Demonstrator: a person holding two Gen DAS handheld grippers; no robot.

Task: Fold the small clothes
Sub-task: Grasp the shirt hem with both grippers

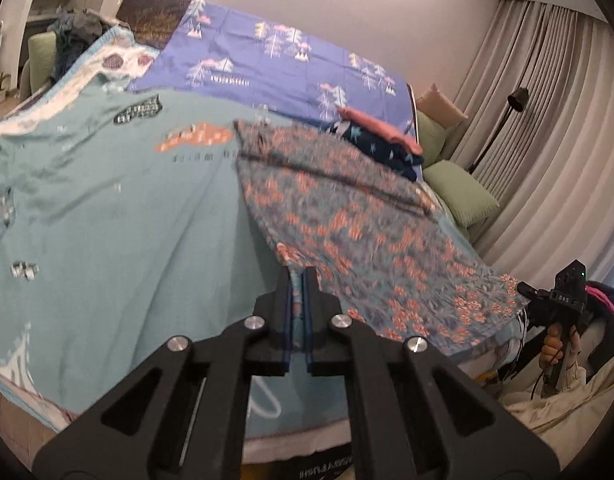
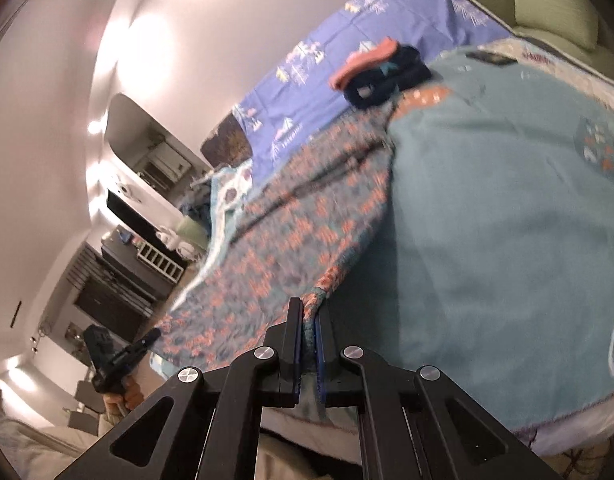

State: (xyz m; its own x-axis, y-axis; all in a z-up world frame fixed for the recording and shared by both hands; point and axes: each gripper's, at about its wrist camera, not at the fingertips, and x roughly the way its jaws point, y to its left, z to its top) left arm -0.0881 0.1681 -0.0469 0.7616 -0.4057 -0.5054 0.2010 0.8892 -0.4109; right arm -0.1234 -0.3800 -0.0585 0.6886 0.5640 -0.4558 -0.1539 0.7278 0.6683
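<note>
- Left gripper (image 1: 298, 276): the jaws stand nearly together, clamped on one corner of the floral garment (image 1: 347, 216). Blue pad edges are visible on both sides of the pinched fabric.
- Right gripper (image 2: 310, 312): the jaws stand narrow, clamped on another corner of the same floral garment (image 2: 291, 232).
- Floral garment: grey-blue fabric with a coral flower print. It is stretched between the two grippers and slopes away to the teal blanket (image 1: 107, 200), where its far edge rests. The fabric is motion-blurred in both views.
- Left wrist view only: the right gripper (image 1: 525, 290) appears at the garment's far corner, with the person's right hand (image 1: 557, 346) around its handle. Grey curtains (image 1: 547, 120), a black floor lamp (image 1: 517, 100) and green cushions (image 1: 461, 192) lie beyond the bed.
- Right wrist view only: the left gripper (image 2: 147, 340) appears at the opposite corner. A dark cabinet (image 2: 119, 272) stands against the white wall beyond it.
- Both views: a folded stack (image 1: 381, 140), pink piece on top of navy patterned pieces, sits just beyond the garment's far edge, beside the purple sheet (image 1: 267, 60) with its tree print. The same folded stack (image 2: 381, 70) shows near the top of the right wrist view.
</note>
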